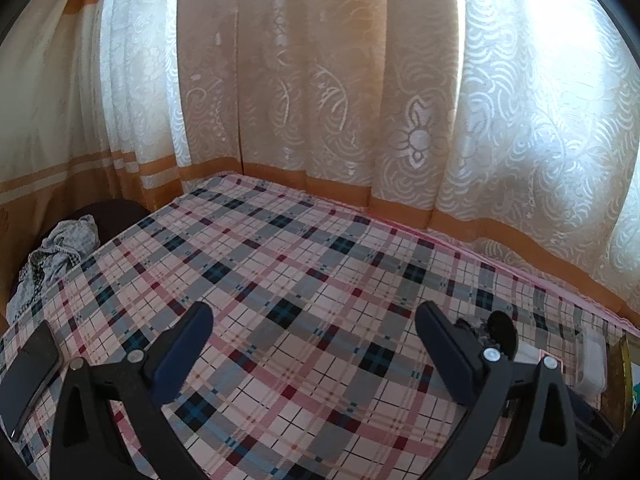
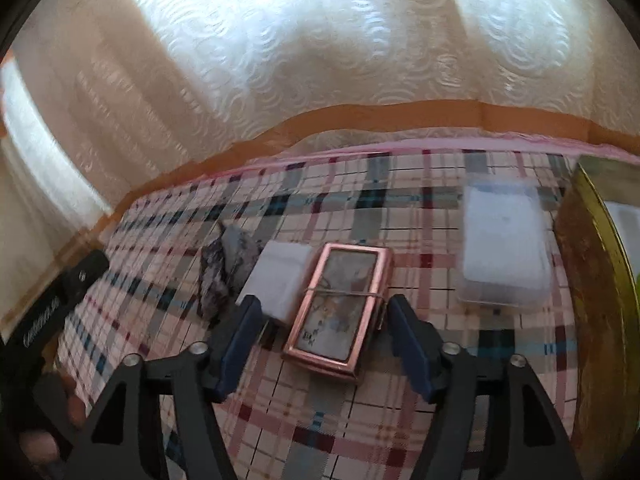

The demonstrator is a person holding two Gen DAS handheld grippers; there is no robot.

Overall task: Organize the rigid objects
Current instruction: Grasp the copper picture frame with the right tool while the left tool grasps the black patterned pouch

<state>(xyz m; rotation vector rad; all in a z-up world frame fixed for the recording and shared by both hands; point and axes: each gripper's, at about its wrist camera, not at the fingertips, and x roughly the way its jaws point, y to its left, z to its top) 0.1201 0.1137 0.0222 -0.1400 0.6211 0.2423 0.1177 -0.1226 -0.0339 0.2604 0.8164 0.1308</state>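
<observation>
The right tongs [image 2: 322,334] stand wide and empty around the rose-gold case [image 2: 338,306] at frame centre – lying flat on the plaid worktop [image 2: 360,432] beside a white box [image 2: 276,276], tidily grouped – while the left tongs [image 1: 314,348] gape wide, idle.

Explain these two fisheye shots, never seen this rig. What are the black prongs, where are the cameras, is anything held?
No robot arm: a person holds a two-finger gripper in each hand, with a camera on each looking along its fingers. The left view shows the left gripper open over a plaid tablecloth, a dark phone at its left edge. The right view shows the right gripper open, astride a rose-gold framed case but not pressing it. Beside it lie a white box, a clear plastic box and a gold tin. Nothing is held.
</observation>
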